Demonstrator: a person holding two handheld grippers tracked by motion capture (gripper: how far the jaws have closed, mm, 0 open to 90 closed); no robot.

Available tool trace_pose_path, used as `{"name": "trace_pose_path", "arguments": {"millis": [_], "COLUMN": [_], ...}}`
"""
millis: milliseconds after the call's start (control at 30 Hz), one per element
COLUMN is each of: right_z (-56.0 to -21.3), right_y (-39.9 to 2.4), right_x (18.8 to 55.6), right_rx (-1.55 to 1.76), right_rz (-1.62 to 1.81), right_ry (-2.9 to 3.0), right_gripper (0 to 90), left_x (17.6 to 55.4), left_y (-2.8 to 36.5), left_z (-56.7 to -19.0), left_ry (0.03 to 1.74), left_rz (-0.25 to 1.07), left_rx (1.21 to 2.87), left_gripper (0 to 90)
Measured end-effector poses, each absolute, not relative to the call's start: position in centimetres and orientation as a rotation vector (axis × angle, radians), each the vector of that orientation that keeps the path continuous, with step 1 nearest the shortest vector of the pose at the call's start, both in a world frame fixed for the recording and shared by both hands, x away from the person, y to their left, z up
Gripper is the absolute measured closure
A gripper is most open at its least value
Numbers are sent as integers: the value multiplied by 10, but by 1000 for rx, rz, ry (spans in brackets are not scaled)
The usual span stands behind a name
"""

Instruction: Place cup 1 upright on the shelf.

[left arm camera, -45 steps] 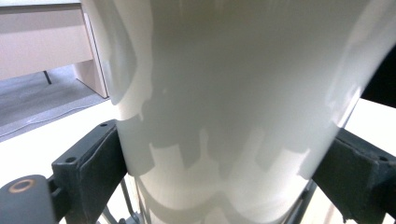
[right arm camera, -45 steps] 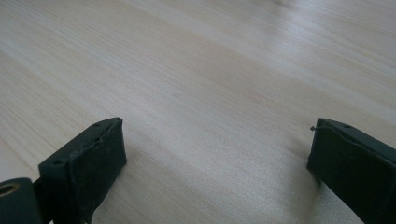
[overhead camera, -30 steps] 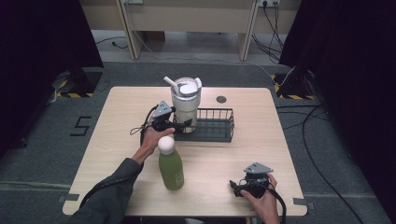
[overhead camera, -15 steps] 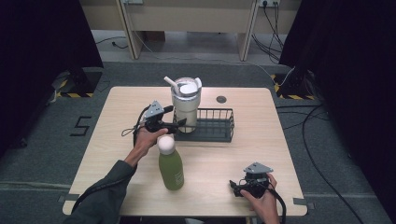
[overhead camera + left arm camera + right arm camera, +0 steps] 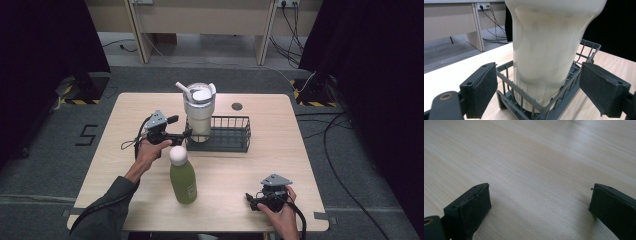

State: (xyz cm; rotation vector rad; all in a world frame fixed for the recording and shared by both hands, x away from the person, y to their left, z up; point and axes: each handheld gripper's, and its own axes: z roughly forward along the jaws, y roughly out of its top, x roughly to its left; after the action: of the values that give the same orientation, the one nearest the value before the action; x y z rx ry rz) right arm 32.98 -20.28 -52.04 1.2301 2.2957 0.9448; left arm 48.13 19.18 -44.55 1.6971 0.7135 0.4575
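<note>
Pulled back a little from the cream tumbler, the left gripper now sits just short of the wire basket, its jaws spread wide with the tumbler standing upright in the basket's near end straight ahead of them. Behind and beside it stands a green bottle. Over bare bench, the right gripper rests with jaws spread, holding nothing.

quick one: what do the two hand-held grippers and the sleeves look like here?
Both are black. The left hand-held gripper and the right hand-held gripper each carry a grey three-cornered plate on top and trail a black cable. Their jaws end in flat black pads, slightly worn at the edges. The left arm wears a dark grey-green sleeve.
</note>
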Motion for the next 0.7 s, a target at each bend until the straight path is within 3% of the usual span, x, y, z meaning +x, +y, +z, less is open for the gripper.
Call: {"name": "trace_pose_path", "arguments": {"millis": [700], "right_z": [-520], "right_y": [-203], "right_x": [330], "right_rx": [1232], "right_rz": [944], "right_ry": [2295], "right_gripper": [36], "left_x": [472], "left_y": [209], "left_z": [-438], "left_ry": [715], "left_rz": [467], "left_rx": [1687], "left_gripper": [147]}}
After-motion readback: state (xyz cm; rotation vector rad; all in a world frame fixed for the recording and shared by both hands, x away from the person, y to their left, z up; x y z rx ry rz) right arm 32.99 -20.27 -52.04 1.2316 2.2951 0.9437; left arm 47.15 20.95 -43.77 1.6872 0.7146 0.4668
